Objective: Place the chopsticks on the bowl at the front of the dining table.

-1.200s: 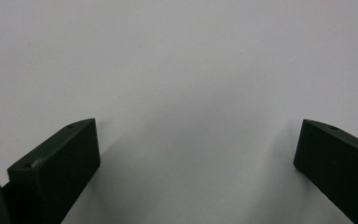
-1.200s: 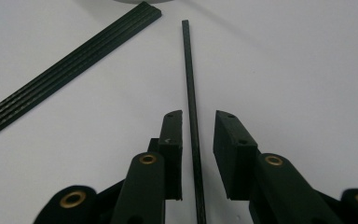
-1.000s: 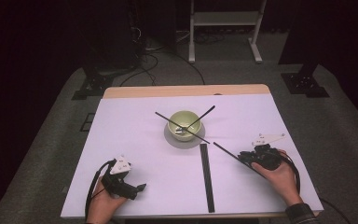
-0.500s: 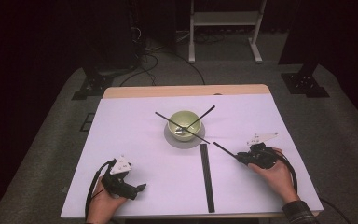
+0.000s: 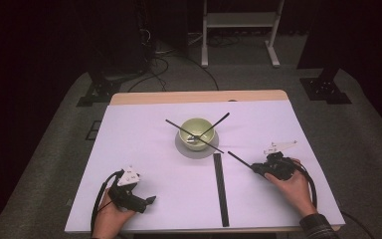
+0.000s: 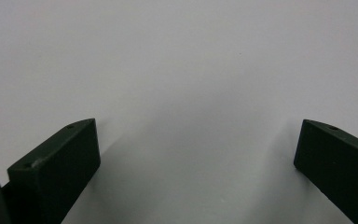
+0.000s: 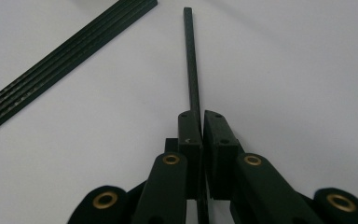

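With our right claw [image 7: 200, 126] having just closed on a black stick [image 7: 191, 60] near the table's [image 5: 144, 149] right edge, left claw [image 6: 196, 154] apart, we next lift it toward the bowl [image 5: 196, 130]

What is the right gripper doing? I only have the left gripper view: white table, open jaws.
Observer: Right gripper has just been closing its jaws; they are shut on a thin black stick.
Operator: Where does the stick point?
Observer: In the high view, toward the green bowl mid-table.
Operator: Bowl empty?
Observer: No, two black sticks lie crossed over it.
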Demonstrator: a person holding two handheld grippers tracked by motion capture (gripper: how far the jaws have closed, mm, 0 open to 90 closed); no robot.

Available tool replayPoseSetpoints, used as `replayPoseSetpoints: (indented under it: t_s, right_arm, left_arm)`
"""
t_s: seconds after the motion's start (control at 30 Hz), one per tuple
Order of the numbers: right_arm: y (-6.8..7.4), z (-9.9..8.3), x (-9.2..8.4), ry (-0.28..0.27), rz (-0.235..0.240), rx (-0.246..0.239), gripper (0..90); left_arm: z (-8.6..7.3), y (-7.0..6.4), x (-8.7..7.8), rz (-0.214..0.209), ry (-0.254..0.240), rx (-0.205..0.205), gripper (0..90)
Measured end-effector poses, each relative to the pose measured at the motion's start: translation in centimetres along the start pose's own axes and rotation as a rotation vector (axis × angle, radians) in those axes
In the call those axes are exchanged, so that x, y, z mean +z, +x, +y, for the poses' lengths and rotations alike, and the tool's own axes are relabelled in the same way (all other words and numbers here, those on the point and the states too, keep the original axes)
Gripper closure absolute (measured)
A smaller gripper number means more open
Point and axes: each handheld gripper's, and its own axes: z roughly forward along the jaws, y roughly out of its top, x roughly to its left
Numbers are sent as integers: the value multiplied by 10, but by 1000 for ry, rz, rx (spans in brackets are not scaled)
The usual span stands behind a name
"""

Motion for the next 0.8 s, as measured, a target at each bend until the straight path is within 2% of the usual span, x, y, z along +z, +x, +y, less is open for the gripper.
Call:
replayPoseSetpoints:
  t_s: [0.5, 0.8]
  right_arm:
    - [2, 3, -7, -14, -5, 9, 857]
    - [3, 8, -15, -43, 3, 6, 858]
  left_arm:
    - [0, 0, 0, 0, 0, 0, 0]
    - [0, 0, 0, 0, 0, 0, 0]
